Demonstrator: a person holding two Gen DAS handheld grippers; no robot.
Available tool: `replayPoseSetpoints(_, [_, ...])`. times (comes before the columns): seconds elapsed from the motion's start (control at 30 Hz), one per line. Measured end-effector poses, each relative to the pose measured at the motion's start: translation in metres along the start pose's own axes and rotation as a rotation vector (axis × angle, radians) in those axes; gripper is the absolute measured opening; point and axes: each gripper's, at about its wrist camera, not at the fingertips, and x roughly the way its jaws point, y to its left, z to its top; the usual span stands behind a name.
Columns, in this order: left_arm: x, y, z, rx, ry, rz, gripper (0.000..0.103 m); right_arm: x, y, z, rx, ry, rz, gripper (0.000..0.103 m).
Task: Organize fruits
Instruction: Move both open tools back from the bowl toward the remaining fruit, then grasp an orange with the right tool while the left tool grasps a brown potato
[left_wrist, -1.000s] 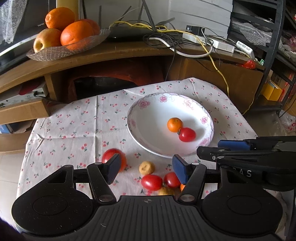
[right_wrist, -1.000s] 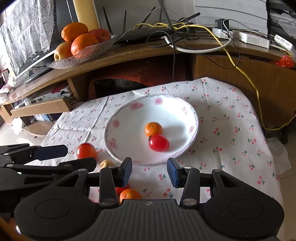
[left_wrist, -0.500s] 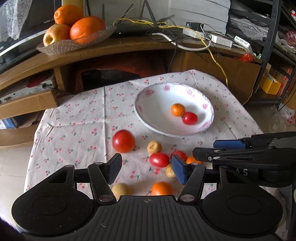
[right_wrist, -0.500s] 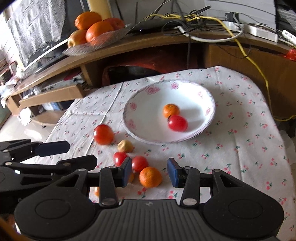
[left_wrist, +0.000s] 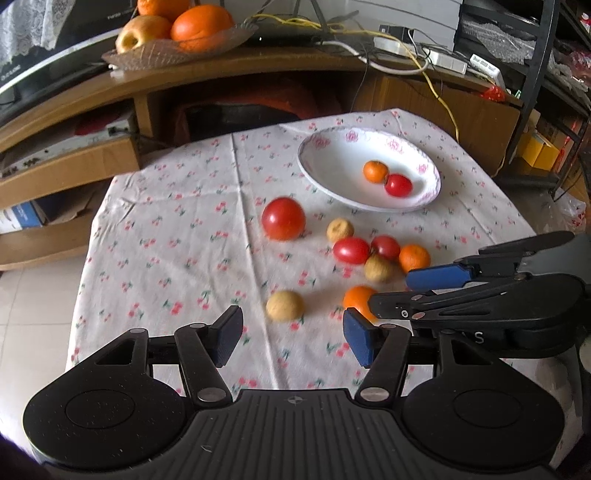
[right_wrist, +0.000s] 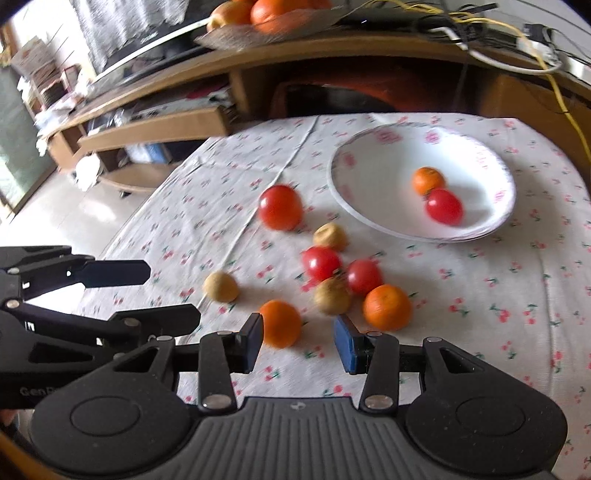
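A white flowered bowl (left_wrist: 332, 166) (right_wrist: 354, 206) at the far right of the table holds a small orange (left_wrist: 375, 171) (right_wrist: 427, 180) and a red tomato (left_wrist: 398, 185) (right_wrist: 444, 206). Loose on the cloth lie a big tomato (left_wrist: 283, 218) (right_wrist: 279, 207), small tomatoes (left_wrist: 351, 250) (right_wrist: 321, 263), tan fruits (left_wrist: 284, 305) (right_wrist: 221, 286) and oranges (left_wrist: 414, 257) (right_wrist: 386, 307). My left gripper (left_wrist: 291, 336) is open near the front edge. My right gripper (right_wrist: 298, 338) is open too, with an orange (right_wrist: 279, 324) just beyond its left finger.
A flowered cloth (left_wrist: 166, 236) covers the small table. Behind it a wooden shelf (left_wrist: 221, 70) carries a glass dish of large oranges and an apple (left_wrist: 177, 33), plus cables and power strips (left_wrist: 439, 59). Tiled floor (left_wrist: 33, 306) lies to the left.
Both grippers have pulled back and up from the bowl toward the table's front. More loose fruit has come into view. Both stay open with nothing held.
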Motion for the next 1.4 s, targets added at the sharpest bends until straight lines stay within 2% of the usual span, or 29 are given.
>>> replayPoseSetpoints(0.4, [0.009, 0.012, -0.008, 0.000, 0.030, 0.002, 0.069, 0.027, 0.009, 0.000, -0.033, 0.033, 0.002, 0.041])
replayPoseSetpoints(0.5, [0.013, 0.012, -0.007, -0.001, 0.034, 0.000, 0.069, 0.027, 0.008, 0.001, -0.043, 0.028, 0.009, 0.034])
replayPoseSetpoints(1.0, [0.050, -0.005, 0.005, 0.030, 0.051, -0.009, 0.066, 0.012, -0.022, -0.007, 0.023, 0.035, -0.022, 0.033])
replayPoseSetpoints(1.13, [0.059, -0.006, 0.009, 0.012, 0.070, -0.011, 0.055, 0.011, -0.022, -0.008, 0.013, 0.037, -0.021, 0.033])
replayPoseSetpoints(1.17, [0.060, -0.007, 0.009, 0.016, 0.074, -0.011, 0.047, 0.011, -0.022, -0.008, 0.013, 0.038, -0.019, 0.033])
replayPoseSetpoints(1.2, [0.059, -0.007, 0.009, 0.019, 0.070, -0.006, 0.044, 0.010, -0.023, -0.008, 0.014, 0.039, -0.018, 0.033])
replayPoseSetpoints(1.4, [0.059, -0.005, 0.009, 0.003, 0.068, 0.003, 0.038, 0.009, -0.025, -0.010, 0.017, 0.036, -0.020, 0.033])
